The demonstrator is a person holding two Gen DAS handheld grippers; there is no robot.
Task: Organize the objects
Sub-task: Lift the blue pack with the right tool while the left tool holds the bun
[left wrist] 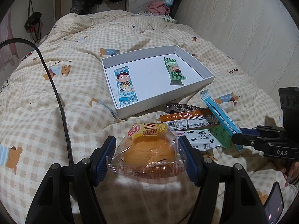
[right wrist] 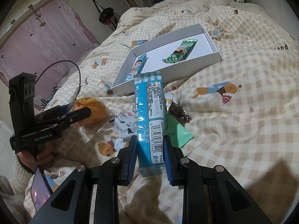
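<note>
The left gripper has its blue pads clamped on a wrapped bun in clear plastic with a yellow label, held above the checked quilt. The right gripper pinches the lower end of a blue snack packet, which stands up between its fingers with the barcode side toward the camera. Between the two grippers a small heap lies on the quilt: a white cow-print packet, a brown packet with a barcode, a mint-green packet and a dark foil-wrapped piece just behind them. Beyond the heap sits a shallow white box, its near edge close to the brown packet; inside it a blue candy stick lies along the left wall and a green candy stick lies toward the right, well apart from each other. A black cable trails across the quilt to the left, and a phone rests near the person's hand.
</note>
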